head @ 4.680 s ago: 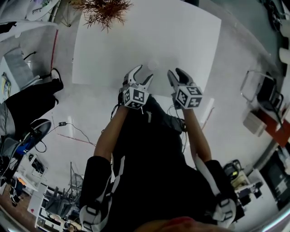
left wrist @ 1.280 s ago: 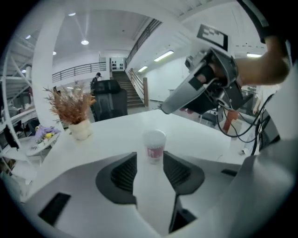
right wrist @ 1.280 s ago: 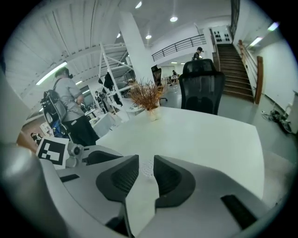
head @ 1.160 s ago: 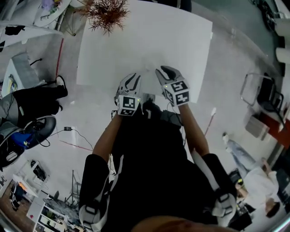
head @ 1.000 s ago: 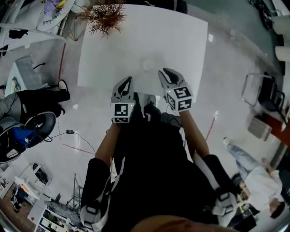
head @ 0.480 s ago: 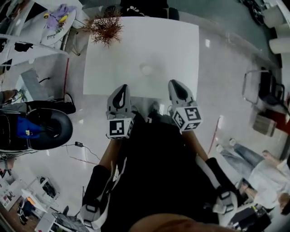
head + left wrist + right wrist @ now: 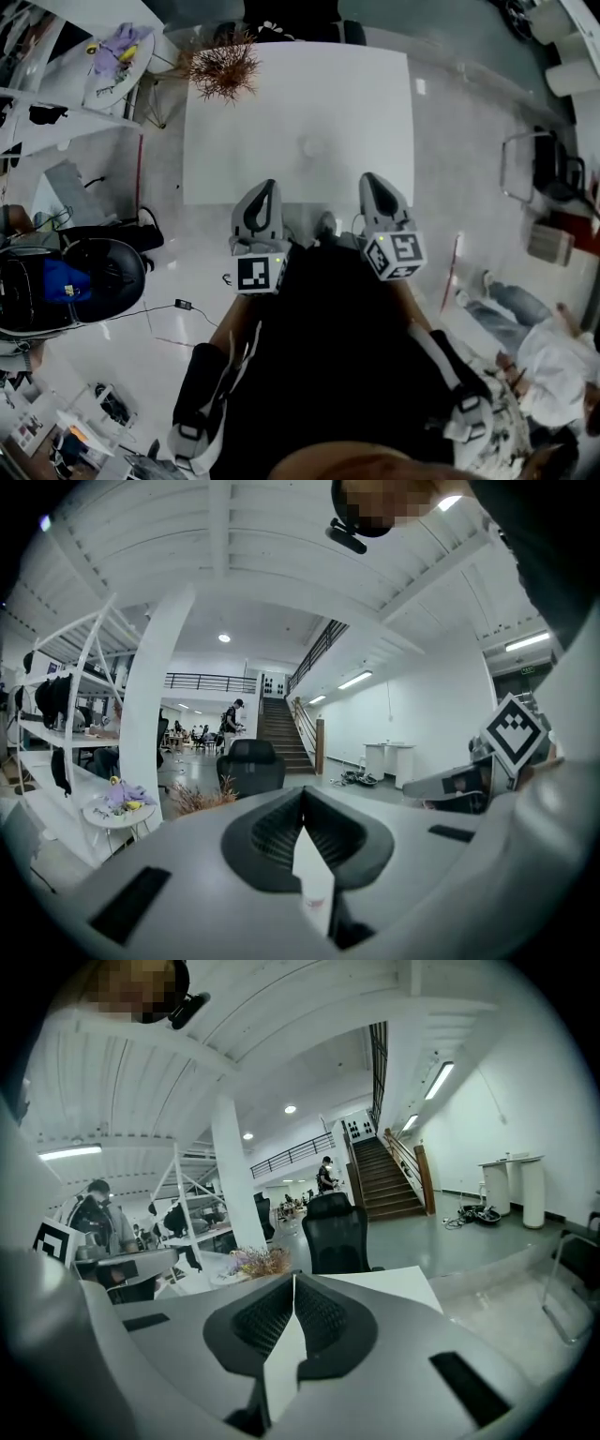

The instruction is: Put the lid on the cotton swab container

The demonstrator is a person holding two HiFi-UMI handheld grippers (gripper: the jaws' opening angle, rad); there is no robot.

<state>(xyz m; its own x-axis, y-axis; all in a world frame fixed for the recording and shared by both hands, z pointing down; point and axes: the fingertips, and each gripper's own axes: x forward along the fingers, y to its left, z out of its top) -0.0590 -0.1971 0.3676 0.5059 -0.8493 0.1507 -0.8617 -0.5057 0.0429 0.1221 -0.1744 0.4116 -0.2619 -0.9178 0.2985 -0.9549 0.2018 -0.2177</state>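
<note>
two grippers, both empty: the left gripper (image 7: 266,186) and the right gripper (image 7: 367,178) each have their jaws closed tip to tip with nothing between them, and each gripper view confirms it. cotton swab container (image 7: 310,146), a small pale round item, sits on the white table (image 7: 234,112) ahead of both grippers, roughly midway between their lines and well apart from either. whether its lid is on cannot be told. marker cubes (image 7: 261,273) carry black-and-white square patterns. both forearms (image 7: 234,323) reach forward side by side, the grippers apart, tips at the table's near edge.
</note>
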